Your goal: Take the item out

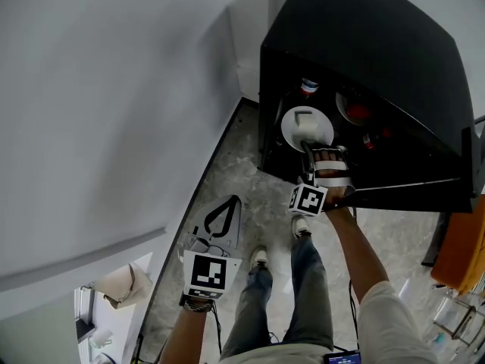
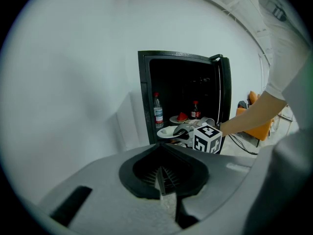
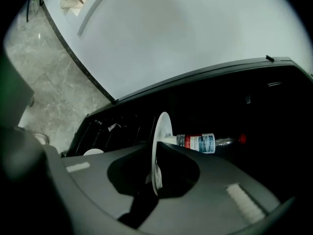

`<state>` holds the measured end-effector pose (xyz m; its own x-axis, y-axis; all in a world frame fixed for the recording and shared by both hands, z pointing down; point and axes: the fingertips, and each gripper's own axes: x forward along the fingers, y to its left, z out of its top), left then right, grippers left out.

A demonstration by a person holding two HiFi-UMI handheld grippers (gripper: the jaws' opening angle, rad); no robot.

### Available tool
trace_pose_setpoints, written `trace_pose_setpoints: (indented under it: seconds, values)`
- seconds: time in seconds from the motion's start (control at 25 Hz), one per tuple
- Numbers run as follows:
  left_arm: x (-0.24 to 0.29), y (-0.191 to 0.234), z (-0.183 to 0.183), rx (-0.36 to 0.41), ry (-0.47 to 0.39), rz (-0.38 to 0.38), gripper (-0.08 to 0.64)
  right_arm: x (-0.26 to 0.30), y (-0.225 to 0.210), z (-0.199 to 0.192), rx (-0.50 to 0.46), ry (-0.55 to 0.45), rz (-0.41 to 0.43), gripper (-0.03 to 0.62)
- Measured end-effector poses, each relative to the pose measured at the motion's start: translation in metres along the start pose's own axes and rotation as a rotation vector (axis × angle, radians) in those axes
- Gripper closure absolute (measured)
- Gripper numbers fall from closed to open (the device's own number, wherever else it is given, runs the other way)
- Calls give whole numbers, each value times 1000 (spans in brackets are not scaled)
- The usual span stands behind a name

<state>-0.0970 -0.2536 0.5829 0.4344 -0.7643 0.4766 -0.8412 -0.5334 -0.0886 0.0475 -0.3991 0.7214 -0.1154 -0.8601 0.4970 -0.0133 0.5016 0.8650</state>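
One plate point(image 3: 163, 126) pinched by right hand-held gripper point(image 3: 155, 168); left hand-held gripper point(image 2: 162, 182) pressed together; bottle point(image 3: 200, 143) label unreadable

Plate point(image 1: 307, 125) white. Cabinet point(image 1: 364, 44) black, dark inside. Bottle point(image 3: 200, 143) clear, red cap, red-white-blue label. Marker cubes point(image 1: 307, 199) black-and-white squares. Floor point(image 1: 235, 165) grey, marbled veining. Wall point(image 1: 114, 89) plain white. Seat point(image 1: 464, 252) orange. Jeans point(image 1: 307, 294) grey-blue.
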Motion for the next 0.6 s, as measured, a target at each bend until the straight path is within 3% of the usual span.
trace_pose_setpoints:
  seconds: [0.28,0.6]
  values:
    - [-12,4,6,42,-32,16,557,-7,1,0,-22,-13,-42,566]
    - [-20,2,14,25,-32,25,557,-32,-20,2,-14,-31,-78,566]
